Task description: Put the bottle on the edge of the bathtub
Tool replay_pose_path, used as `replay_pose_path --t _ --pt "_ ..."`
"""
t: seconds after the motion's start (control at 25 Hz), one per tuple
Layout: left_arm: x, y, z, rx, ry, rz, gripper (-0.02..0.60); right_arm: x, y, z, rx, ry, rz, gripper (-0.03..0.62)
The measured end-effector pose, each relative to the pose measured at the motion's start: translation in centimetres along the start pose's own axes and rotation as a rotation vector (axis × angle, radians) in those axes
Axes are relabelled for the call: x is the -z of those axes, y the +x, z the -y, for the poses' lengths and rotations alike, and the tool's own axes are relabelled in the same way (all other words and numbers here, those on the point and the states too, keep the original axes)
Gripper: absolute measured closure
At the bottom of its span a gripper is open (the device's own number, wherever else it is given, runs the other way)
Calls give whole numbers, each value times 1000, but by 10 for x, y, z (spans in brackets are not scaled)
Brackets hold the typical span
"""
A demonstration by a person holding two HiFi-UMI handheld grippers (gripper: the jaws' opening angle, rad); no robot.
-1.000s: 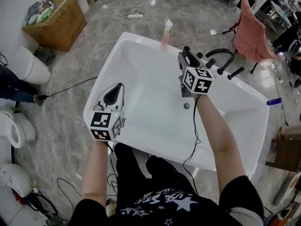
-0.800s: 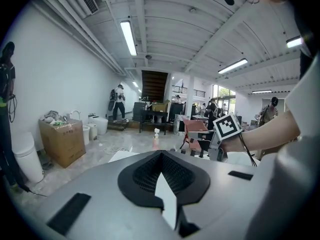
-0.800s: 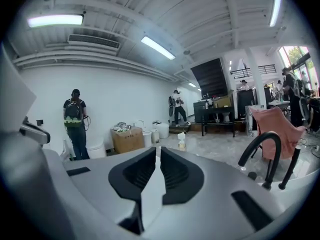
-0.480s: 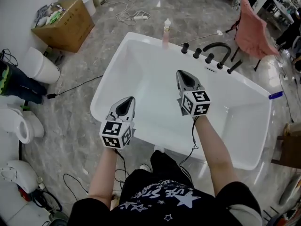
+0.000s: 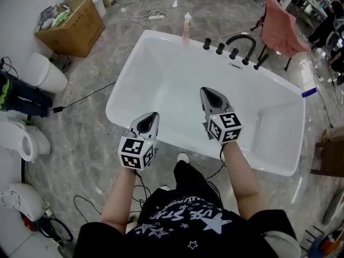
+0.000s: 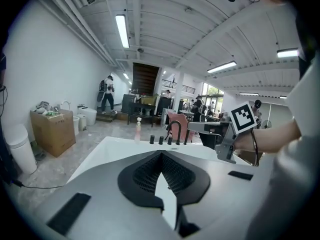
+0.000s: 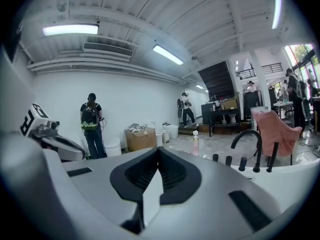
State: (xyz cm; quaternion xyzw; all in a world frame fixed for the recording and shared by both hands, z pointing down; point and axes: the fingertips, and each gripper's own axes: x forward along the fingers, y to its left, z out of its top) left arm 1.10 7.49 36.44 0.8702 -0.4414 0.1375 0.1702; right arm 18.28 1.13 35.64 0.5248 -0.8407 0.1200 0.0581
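- Right gripper [image 5: 207, 92]: jaws closed together, nothing between them, held over the near half of the bathtub [image 5: 114, 102].
- Left gripper [image 5: 150, 116]: jaws closed, empty, over the tub's near rim.
- Bottle [image 5: 186, 28]: pink, upright on the far rim, left of the black taps [image 5: 232, 47], well apart from both grippers.

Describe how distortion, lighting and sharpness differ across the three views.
Head view: even, soft light; the wide lens bows the rim of the bathtub, and its white inside washes out. Left gripper view: fisheye circle with dark corners; a ceiling strip light glares; the left tool near the lens looks soft. Right gripper view: same fisheye circle, glaring strip light, right tool soft too.
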Motion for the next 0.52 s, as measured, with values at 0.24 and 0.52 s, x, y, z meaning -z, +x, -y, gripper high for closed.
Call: replay_pose_path --t 0.24,0.52 --pt "13 -62 23 12 0 23 566 -7 -59 -51 -19 5 33 579" --pt "16 -136 33 12 -25 48 566 -15 -115 -113 -19 -2 32 579"
